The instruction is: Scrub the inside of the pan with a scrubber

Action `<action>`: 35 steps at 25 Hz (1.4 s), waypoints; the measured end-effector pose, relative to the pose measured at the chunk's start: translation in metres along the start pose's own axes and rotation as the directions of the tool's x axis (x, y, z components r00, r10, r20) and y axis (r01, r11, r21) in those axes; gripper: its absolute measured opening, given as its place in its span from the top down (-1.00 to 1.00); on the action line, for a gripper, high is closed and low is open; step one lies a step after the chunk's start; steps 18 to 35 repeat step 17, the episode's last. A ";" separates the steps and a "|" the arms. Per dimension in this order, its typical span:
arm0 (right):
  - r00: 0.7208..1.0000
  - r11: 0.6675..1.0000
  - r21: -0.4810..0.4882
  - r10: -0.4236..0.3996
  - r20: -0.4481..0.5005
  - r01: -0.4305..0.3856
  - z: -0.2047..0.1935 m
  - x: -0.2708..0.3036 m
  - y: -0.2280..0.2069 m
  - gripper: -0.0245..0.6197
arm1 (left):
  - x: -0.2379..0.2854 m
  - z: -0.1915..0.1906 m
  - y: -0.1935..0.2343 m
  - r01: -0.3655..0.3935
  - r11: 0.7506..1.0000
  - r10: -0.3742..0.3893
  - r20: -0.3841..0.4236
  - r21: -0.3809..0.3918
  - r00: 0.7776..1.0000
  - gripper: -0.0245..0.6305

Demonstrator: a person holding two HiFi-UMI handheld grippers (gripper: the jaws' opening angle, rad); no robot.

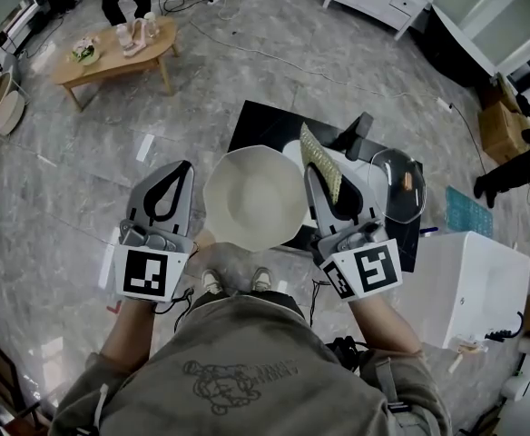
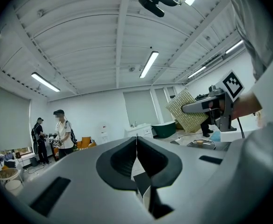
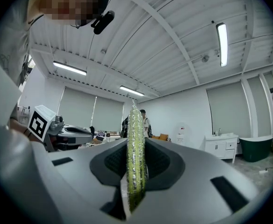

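A glass lid point(image 1: 399, 182) lies on the black table point(image 1: 265, 125).

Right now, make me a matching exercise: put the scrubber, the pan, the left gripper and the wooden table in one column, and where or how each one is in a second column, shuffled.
Things:
1. scrubber
2. pan
3. left gripper
4. wooden table

Places or states:
a. jaws shut together
b. clamped in the right gripper
c. white, seen between the two grippers in the head view
d. standing far off, at the upper left of the head view

Pairs: 1-b, 2-c, 3-a, 4-d
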State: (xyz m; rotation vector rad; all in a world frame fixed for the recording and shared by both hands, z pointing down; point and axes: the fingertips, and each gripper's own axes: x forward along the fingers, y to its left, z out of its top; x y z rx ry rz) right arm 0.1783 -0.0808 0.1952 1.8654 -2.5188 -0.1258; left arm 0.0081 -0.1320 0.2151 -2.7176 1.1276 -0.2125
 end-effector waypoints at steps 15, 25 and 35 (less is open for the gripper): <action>1.000 1.000 0.004 0.004 0.006 -0.004 0.001 -0.006 0.007 0.70 | -0.010 -0.005 -0.003 0.003 1.000 -0.003 -0.016 -0.007 1.000 0.86; 1.000 1.000 0.006 0.004 0.006 -0.004 0.002 -0.006 0.007 0.70 | -0.009 -0.004 -0.004 0.005 1.000 -0.005 -0.015 -0.004 1.000 0.86; 1.000 1.000 0.006 0.004 0.006 -0.004 0.002 -0.006 0.007 0.70 | -0.009 -0.004 -0.004 0.005 1.000 -0.005 -0.015 -0.004 1.000 0.86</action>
